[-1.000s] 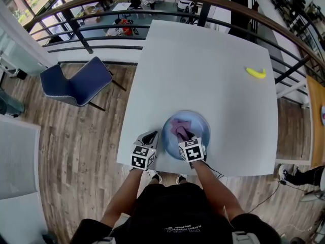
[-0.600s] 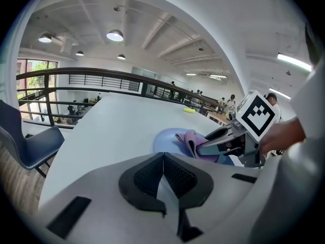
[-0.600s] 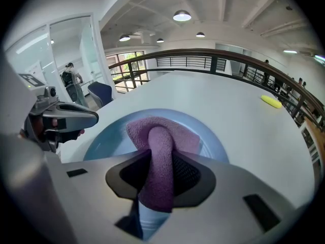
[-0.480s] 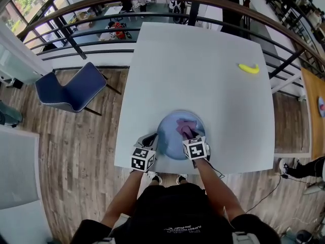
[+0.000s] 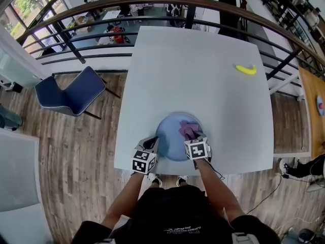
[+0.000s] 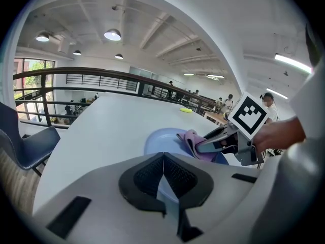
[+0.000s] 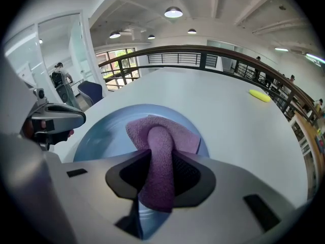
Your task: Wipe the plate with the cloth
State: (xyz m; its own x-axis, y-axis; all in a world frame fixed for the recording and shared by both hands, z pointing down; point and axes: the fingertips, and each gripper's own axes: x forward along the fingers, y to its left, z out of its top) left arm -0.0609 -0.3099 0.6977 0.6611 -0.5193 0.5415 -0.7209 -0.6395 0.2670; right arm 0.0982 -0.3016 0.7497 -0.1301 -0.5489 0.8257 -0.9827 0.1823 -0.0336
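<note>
White table beside a railing, blue plate at its near edge, left gripper clamped on the plate's rim, right gripper pinching purple cloth on the plate, blue chair left of the plate.

Head camera looks steeply down on the table; both gripper cameras sit low, close behind their jaws, facing across it, sharing the plate

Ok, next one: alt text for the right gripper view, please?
The right gripper has its jaws shut on a purple cloth resting on a blue plate on a white table. The left gripper is at the plate's left rim; a yellow banana lies near the table's far right edge.
</note>
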